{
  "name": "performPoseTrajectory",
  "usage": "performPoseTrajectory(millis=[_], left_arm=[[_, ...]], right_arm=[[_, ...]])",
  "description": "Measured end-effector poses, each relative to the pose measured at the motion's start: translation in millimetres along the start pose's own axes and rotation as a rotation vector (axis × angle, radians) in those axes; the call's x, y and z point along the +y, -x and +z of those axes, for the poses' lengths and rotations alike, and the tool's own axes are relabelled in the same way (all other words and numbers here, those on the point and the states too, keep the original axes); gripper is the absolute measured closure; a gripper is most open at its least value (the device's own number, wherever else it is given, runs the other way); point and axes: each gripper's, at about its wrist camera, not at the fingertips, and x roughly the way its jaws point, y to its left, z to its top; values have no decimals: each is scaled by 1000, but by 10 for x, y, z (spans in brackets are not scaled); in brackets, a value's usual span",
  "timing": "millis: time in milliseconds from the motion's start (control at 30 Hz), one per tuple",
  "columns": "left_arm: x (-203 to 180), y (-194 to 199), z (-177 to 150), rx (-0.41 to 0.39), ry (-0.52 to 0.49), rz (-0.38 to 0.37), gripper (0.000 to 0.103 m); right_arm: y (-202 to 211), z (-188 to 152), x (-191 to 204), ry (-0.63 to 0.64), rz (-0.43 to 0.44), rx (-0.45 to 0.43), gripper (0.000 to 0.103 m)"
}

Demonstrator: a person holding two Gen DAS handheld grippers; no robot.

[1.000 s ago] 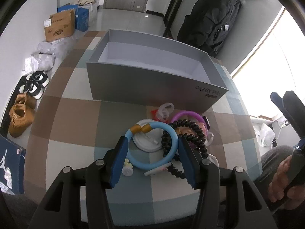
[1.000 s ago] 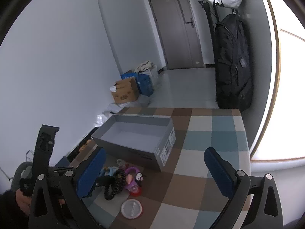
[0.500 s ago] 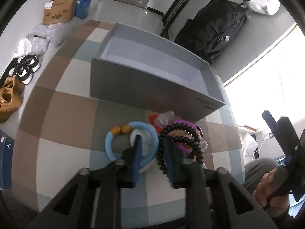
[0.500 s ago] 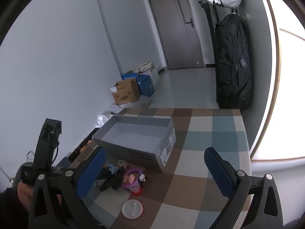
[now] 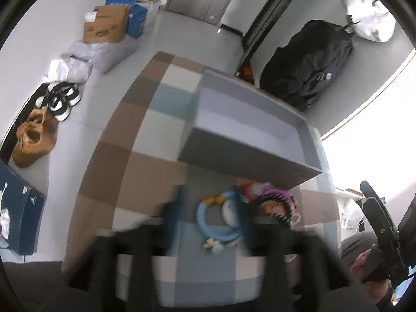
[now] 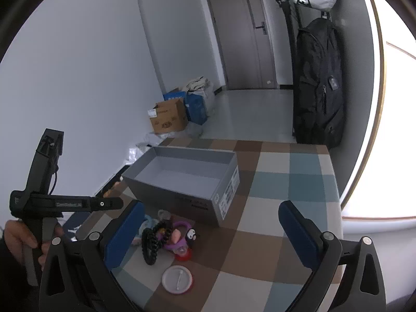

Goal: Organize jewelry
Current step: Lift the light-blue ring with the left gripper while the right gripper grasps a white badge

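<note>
We saw a checked worktop [image 6: 283, 223] carrying an open grey box [image 6: 182, 182], our landmark. Just in front of the box lay a heap of jewelry: a light blue ring [image 5: 215, 223], a black coiled band [image 6: 150, 244] and a purple piece [image 6: 179, 234], with a white disc [image 6: 177, 278] nearer us. The left gripper [image 5: 208, 218], blurred, had its jaws just opening around the blue ring, not pressing it. The right gripper [image 6: 210, 234] hovered with jaws wide apart, holding nothing.

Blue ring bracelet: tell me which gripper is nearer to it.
Left. The left gripper hangs right over the blue ring bracelet, blurred fingers either side. The right gripper sits back from the pile, open and empty.
</note>
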Motion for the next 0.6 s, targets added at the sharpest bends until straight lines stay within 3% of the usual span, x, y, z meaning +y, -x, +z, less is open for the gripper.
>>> performPoseTrajectory(millis=[33,200,367,600], left_arm=[[12,-1,-14,0,5,5,36],[-192,-64,-130,27,-145,52,36],[-255,-153,-235,83,-221,56,36],[-237,-203,-240,89,-286,110,36]], right_arm=[[-9,-5,14,3,0,2,0],[-11,-23,89,30,-1,5,0],[15,-38,94,44,-5,8,0],[-24,-95,57,24,49,112,0]])
